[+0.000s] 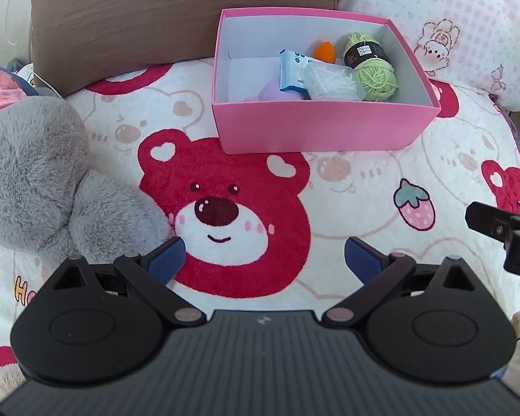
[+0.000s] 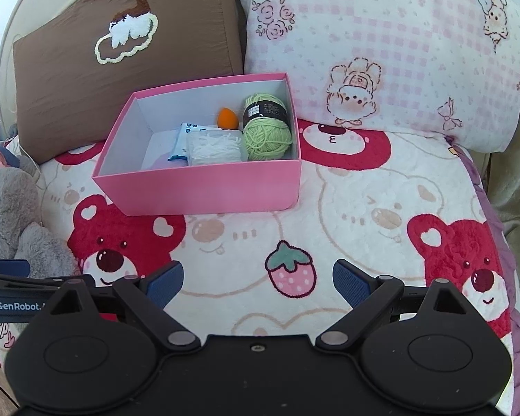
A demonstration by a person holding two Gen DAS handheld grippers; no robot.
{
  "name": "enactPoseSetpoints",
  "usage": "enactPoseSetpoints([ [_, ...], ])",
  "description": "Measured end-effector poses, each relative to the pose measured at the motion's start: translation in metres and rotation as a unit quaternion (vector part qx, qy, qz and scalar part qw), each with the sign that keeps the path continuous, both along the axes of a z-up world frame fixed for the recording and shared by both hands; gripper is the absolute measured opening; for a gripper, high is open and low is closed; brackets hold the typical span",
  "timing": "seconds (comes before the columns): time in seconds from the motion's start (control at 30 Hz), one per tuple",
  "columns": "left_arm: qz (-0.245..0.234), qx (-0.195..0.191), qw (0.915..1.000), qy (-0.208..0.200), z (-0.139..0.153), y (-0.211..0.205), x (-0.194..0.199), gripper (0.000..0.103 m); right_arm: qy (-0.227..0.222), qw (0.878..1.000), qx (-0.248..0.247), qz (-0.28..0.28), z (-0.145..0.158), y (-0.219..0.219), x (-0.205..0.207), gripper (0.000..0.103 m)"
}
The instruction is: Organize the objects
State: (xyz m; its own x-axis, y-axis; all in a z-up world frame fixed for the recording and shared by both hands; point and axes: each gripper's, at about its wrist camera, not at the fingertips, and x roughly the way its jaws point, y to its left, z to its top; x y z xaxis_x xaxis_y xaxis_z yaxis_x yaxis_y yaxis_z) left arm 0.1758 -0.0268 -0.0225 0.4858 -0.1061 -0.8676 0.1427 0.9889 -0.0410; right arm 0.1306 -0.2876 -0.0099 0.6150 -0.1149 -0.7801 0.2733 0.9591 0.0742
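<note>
Both the left gripper and right gripper gape wide, holding nothing. The pink box holds green yarn. Only the left view shows a purple item inside.

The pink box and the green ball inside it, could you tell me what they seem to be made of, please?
Pink box: likely paperboard, matte pink outside and plain white inside, with thin straight walls and crisp folded corners.
Green ball: yarn, probably wool or acrylic, shown by its wound soft strands and the dark paper band around it.
</note>
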Motion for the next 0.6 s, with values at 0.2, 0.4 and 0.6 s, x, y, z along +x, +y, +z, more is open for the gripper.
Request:
enactPoseSetpoints([
  [0.2,0.006,0.002,1.0000,-0.003,0.0026,0.0016,0.0006,0.100,0.000,1.000,-0.007,0.000,0.0011,0.0009,-0.0009,0.095],
  [0.4,0.004,0.003,1.0000,-0.006,0.0063,0.0025,-0.0003,0.100,-0.005,1.000,-0.012,0.005,0.0042,0.0037,-0.0029,0.095],
  [0.6,-0.001,0.002,1.0000,-0.003,0.0059,0.0017,-0.0016,0.100,-0.007,1.000,-0.019,0.008,0.0050,0.0068,-0.0040,0.095],
])
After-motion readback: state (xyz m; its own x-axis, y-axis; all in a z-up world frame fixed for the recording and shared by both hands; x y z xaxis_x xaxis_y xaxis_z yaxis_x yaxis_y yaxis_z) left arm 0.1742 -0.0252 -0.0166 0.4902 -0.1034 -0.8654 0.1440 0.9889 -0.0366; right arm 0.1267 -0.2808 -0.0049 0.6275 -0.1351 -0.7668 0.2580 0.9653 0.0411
